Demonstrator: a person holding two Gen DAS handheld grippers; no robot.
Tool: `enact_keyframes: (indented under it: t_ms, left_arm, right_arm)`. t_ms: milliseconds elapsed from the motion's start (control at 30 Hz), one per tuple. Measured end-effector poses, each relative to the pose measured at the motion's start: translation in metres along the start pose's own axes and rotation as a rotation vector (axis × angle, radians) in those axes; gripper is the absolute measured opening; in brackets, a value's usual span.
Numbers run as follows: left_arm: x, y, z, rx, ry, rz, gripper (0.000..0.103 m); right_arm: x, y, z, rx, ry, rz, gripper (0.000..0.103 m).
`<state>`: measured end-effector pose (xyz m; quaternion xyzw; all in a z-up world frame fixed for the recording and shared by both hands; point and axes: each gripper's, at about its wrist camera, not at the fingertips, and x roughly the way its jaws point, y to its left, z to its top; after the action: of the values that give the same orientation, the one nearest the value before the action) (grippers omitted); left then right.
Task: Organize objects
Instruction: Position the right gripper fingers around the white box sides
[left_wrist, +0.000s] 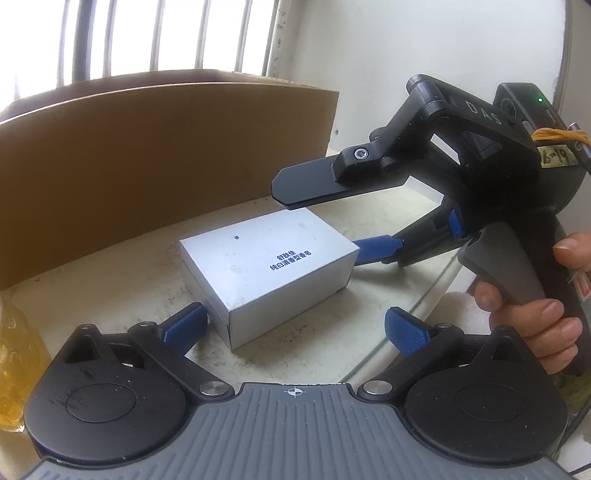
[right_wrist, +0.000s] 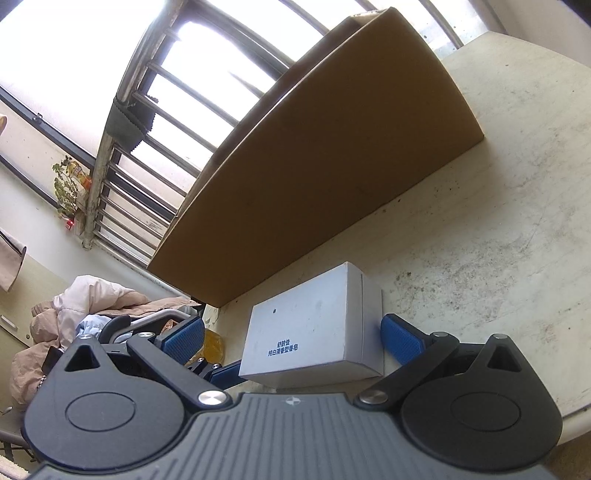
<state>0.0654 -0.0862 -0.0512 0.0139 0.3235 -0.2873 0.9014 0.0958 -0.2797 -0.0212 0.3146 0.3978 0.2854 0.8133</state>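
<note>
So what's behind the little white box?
A big brown cardboard box stands behind the small white box on the table, a strip of table between them. Its tall wall hides whatever is inside.

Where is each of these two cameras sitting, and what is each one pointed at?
Left wrist: sits on the left gripper, looking along its open fingers at the soap box and carton; the right gripper and a hand show.
Right wrist: sits on the right gripper, rolled sideways, facing the soap box, carton and window; a left-gripper finger shows.
Shared: soap box, carton, table, window bars.
</note>
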Motion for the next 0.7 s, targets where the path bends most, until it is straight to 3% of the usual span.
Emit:
enact_keyframes:
  t_ms: [700]
  left_arm:
    - [0.0031, 0.0006, -0.0008, -0.020, -0.015, -0.009, 0.103]
  right_arm:
    - [-0.0001, -0.0019, 0.0002, -0.005, -0.006, -0.001, 0.103]
